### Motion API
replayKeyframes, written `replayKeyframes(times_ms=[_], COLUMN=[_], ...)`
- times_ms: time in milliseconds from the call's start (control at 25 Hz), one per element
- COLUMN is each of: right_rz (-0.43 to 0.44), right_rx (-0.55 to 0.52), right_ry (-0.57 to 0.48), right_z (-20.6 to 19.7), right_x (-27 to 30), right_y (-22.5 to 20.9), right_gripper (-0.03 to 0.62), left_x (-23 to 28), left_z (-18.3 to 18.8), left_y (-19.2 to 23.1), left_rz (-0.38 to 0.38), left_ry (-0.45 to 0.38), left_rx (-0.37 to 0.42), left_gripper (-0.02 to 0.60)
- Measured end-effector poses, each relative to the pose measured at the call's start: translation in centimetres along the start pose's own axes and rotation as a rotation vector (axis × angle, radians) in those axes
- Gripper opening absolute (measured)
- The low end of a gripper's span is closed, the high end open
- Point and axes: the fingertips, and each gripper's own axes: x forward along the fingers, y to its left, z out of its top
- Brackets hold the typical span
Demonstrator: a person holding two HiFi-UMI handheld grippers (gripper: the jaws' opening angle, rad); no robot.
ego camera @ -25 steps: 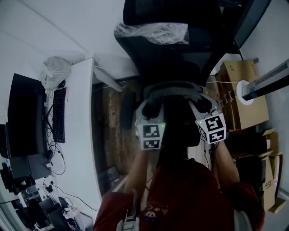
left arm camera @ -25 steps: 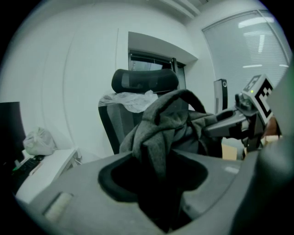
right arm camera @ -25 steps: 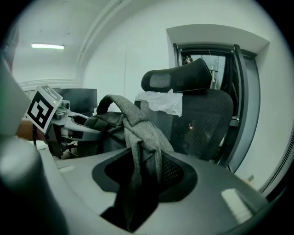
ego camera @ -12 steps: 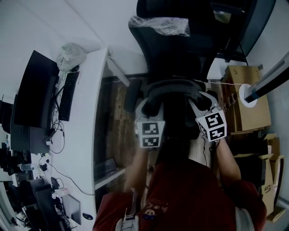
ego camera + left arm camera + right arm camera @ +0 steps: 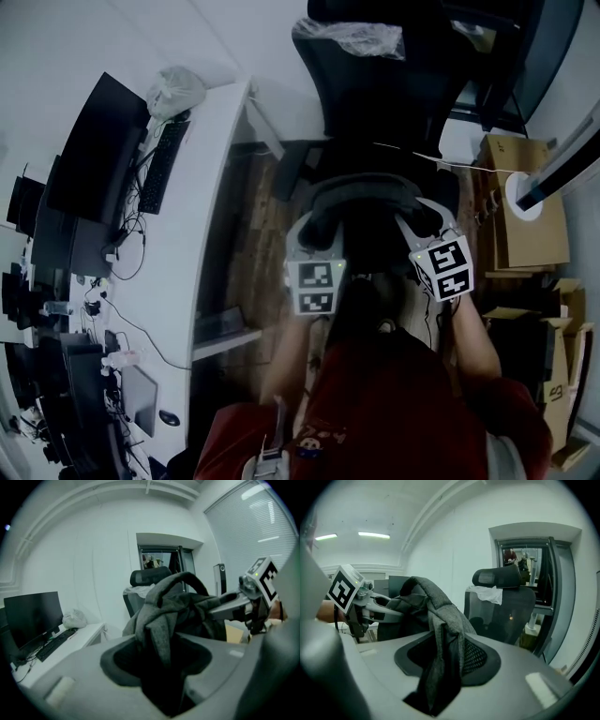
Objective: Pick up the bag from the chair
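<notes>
White walls close in an office with a wooden floor [image 5: 251,246]. A long white table [image 5: 202,202] runs down the left of the head view, carrying a dark monitor [image 5: 94,150], a black keyboard [image 5: 161,167] and a knotted plastic sack [image 5: 176,89]. Cardboard boxes [image 5: 525,220] are stacked at the right. A black office chair [image 5: 394,89] stands ahead of the person, with clear plastic wrap [image 5: 361,37] over its headrest.

The grey fabric bag [image 5: 171,606] is off the chair, held up in the air in front of the person between the two grippers. The chair shows behind it in both gripper views, apart from it.

The left tongs [image 5: 161,667] are clenched on a fold of the bag's grey cloth, which runs down into the gap between the jaws. The right tongs [image 5: 440,677] are likewise clamped on a hanging strip of the same cloth, with a patch of black mesh showing beside it. From the head view, the bag's dark top arches from one gripper to the other and its body hangs between them, just in front of the person's red top [image 5: 394,403].
</notes>
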Motion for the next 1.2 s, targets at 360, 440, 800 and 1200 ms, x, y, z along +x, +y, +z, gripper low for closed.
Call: replayKeyframes(times_ms=[360,440,800,1200], right_rz=[0.032,0.029,-0.025,-0.029], right_rx=[-0.001,0.002,-0.002,0.011], right_ry=[0.018,0.023,0.031,0.024], right_z=[-0.5,-0.5,0.5,0.8], right_x=[-3.6,-4.1,-4.0,-2.6], right_y=[4.7,5.6,11.6,18.7], right_gripper=[0.150,0.150,0.150,0.150], left_x=[-6.1,-6.9,-10.9,-15.3], left_z=[-1.8,-2.1,-4.0,-6.8], left_y=[-0.8,-0.6,3.0,7.8], left_rz=[0.015,0.005,-0.061,-0.082], left_ry=[0.022,0.022,0.001,-0.001], left_rx=[-0.016,-0.018,-0.026,-0.014], left_gripper=[0.193,0.193,0.193,0.193])
